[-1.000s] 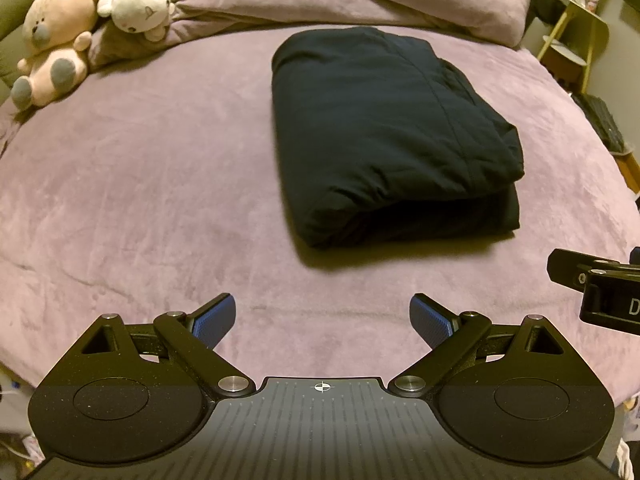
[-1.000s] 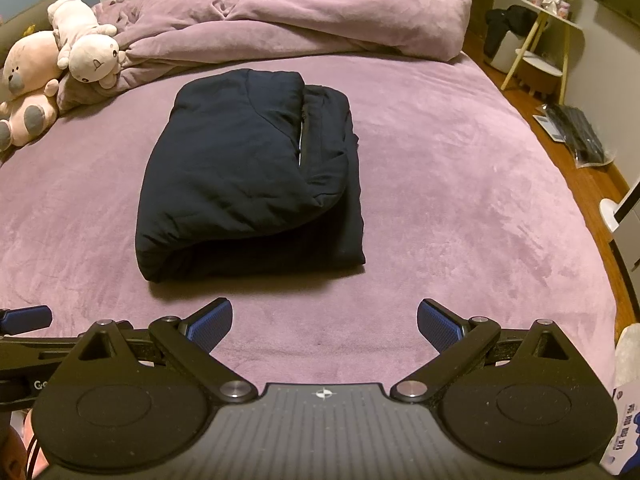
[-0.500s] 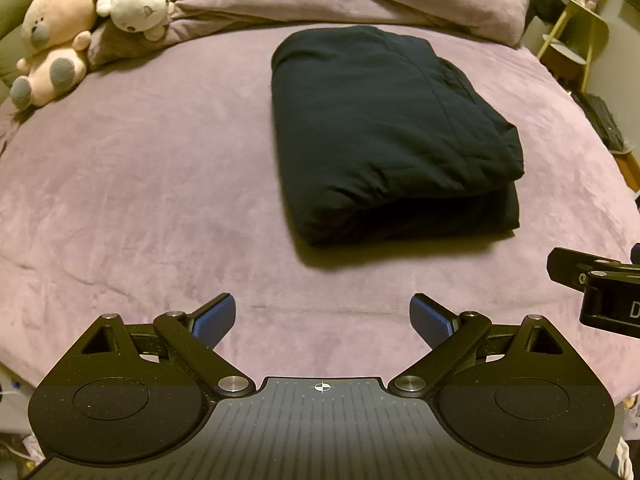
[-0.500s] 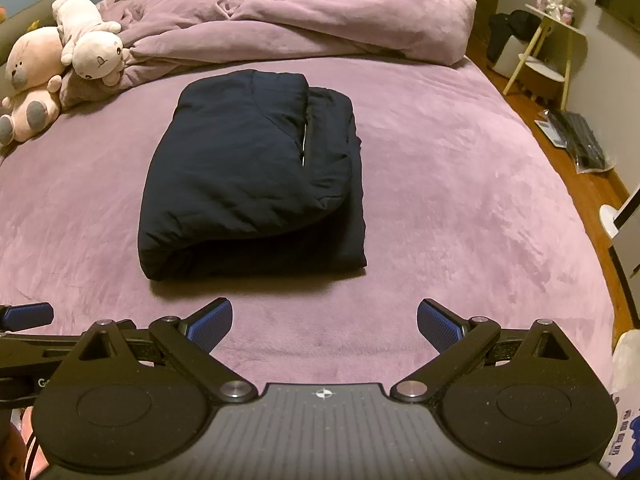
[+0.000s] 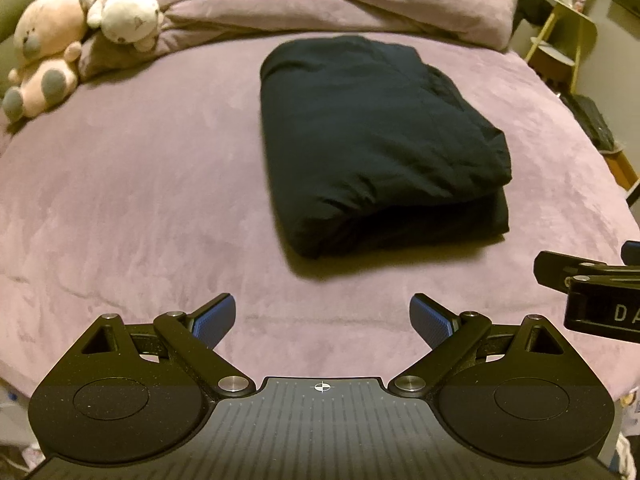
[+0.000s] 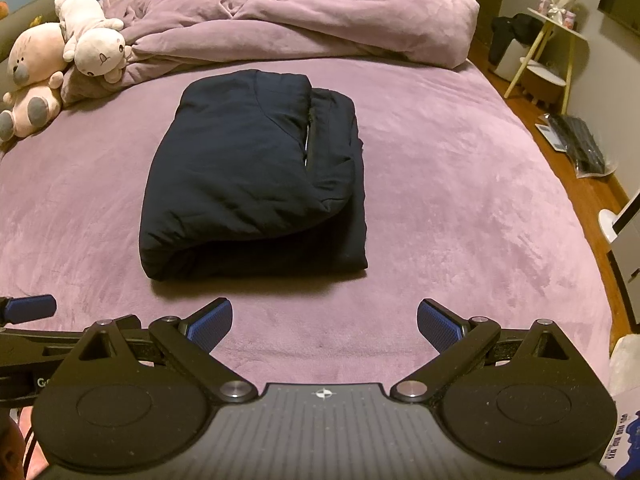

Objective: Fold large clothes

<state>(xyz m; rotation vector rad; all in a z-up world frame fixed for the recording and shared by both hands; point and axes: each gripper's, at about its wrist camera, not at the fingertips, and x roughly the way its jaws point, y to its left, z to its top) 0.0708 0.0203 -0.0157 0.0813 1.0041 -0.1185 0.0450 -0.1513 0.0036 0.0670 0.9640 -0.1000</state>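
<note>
And here is the dark jacket, folded into a thick, squarish bundle and lying flat in the middle of the bed, on the mauve plush cover. From the right wrist view a zip line runs down the upper layer, and the top fold sits a little short of the layer beneath it on the right-hand side. Nothing is touching the bundle! The left gripper hangs over the near edge of the bed, its blue-padded fingers spread wide with nothing between them, the jacket well ahead and slightly to its right. The right gripper is the same story: fingers far apart, empty, the jacket ahead and a touch to its left. The two tools are side by side, each one poking into the other's view at the frame edge. At the far end of the bed a crumpled duvet is heaped up, and two soft toys, a pink bear and a white plush animal, lean together in the far left corner. Off to the right, a small pale side table stands on the wooden floor.
</note>
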